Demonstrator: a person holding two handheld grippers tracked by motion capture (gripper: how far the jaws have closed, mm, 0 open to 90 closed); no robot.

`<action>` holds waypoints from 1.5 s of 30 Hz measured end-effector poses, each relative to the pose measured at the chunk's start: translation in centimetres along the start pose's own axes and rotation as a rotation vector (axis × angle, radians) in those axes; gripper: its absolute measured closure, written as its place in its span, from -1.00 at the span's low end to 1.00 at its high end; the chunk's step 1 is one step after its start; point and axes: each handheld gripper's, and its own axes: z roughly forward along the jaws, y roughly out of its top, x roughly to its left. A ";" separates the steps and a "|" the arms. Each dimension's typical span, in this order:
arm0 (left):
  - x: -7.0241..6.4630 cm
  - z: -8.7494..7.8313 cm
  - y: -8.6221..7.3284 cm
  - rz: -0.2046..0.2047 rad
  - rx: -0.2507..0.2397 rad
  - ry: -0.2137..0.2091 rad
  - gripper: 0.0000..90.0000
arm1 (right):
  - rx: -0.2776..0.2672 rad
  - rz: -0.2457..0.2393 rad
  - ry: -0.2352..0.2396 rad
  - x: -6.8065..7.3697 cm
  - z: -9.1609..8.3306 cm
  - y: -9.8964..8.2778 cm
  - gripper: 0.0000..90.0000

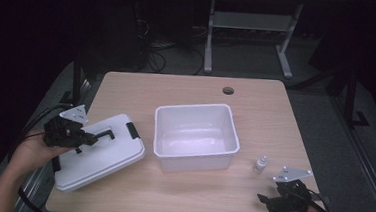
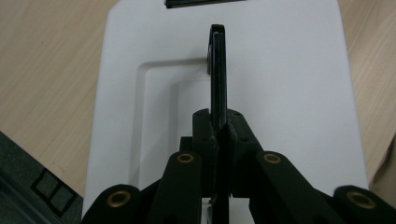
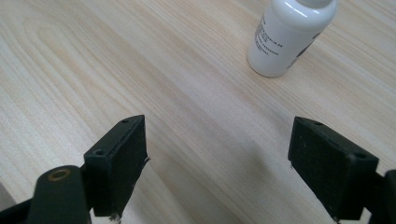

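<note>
From the high view, the left tool (image 1: 89,138) sits over a white lid (image 1: 100,152) that lies flat on the left part of the wooden surface (image 1: 256,98), just beside an open white bin (image 1: 195,135) at the middle. The left gripper view brings what the high view leaves small: the jaws are pressed together on the lid's black handle (image 2: 218,74), a thin bar standing on edge and running away from the camera over a shallow rectangular recess moulded in the lid. A black latch (image 2: 198,3) shows at the lid's far edge there; in the high view such a latch (image 1: 132,130) sits on the side towards the bin.

The right tool (image 1: 269,200) rests near the front right corner of the surface, jaws wide apart with bare wood between them. A small white bottle (image 1: 260,164) stands upright just ahead of it, apart from the bin. The right gripper view shows the bottle (image 3: 289,35) closer, with a printed label, its lines too small to read.
</note>
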 end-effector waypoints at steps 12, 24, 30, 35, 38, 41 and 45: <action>-0.1 2.8 -0.9 -0.003 0.013 0.001 0.87 | -0.003 0.003 -0.007 -0.1 -0.1 -0.1 -0.58; -0.3 5.2 -1.9 -0.003 0.013 -0.003 0.87 | 0.006 0.012 -0.005 -0.2 0.2 -0.1 -0.57; -0.4 6.1 -1.9 0.006 0.006 -0.002 0.87 | 0.015 0.003 -0.004 -0.1 0.3 0.0 -0.57; -0.5 6.4 -2.1 0.006 0.005 -0.002 0.86 | 0.020 -0.002 -0.017 -0.3 0.1 -0.1 -0.57; -0.6 6.6 -2.2 0.001 0.007 0.001 0.86 | 0.027 0.001 -0.018 -0.3 0.1 -0.1 -0.57; -0.6 6.6 -2.3 -0.003 -0.003 0.005 0.86 | 0.032 0.002 -0.019 -0.3 0.1 -0.1 -0.56; -0.9 6.6 -2.3 -0.003 -0.001 0.020 0.85 | 0.034 0.006 -0.016 -0.3 0.0 -0.1 -0.56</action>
